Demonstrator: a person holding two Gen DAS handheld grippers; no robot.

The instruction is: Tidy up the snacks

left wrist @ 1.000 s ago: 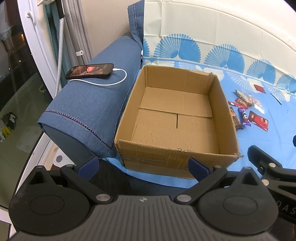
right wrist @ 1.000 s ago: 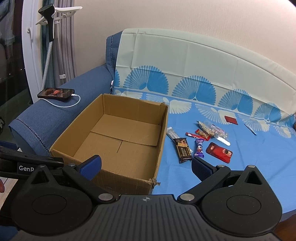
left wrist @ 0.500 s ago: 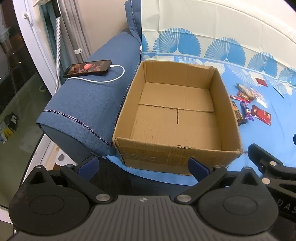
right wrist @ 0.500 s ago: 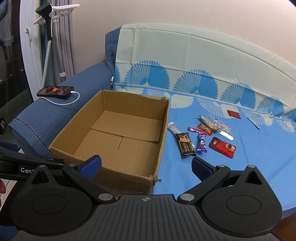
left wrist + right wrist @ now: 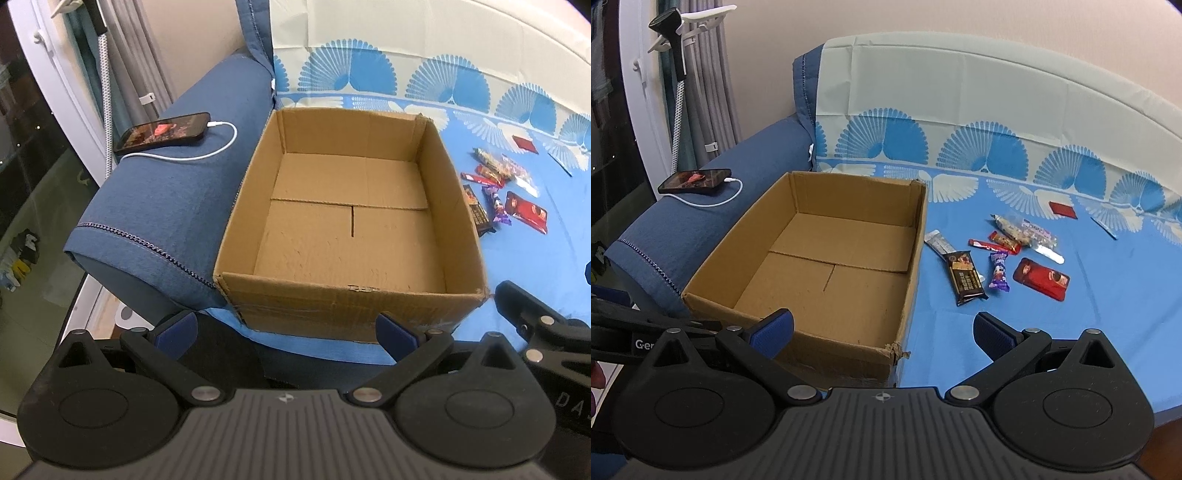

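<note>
An empty brown cardboard box [image 5: 354,291] [image 5: 820,258] sits open on the blue sofa cover, against the armrest. Right of it lie several snack packets: a dark brown bar [image 5: 966,277] [image 5: 476,212], a purple candy [image 5: 998,271] [image 5: 496,206], a red flat packet [image 5: 1041,277] [image 5: 526,212], a small red bar [image 5: 1006,242] and a clear bag of sweets [image 5: 1023,229]. My left gripper [image 5: 286,330] hovers open before the box's near wall, holding nothing. My right gripper [image 5: 884,332] is open and empty at the box's near right corner.
A phone [image 5: 162,133] [image 5: 696,180] on a white charging cable lies on the blue armrest [image 5: 166,206]. A small red card [image 5: 1062,209] and a thin blue strip [image 5: 1104,229] lie further right. A window and curtain stand on the left.
Both grippers have risen and tilted downward a little, so the box's floor shows more fully. Both stay open. Nothing on the sofa has moved.
</note>
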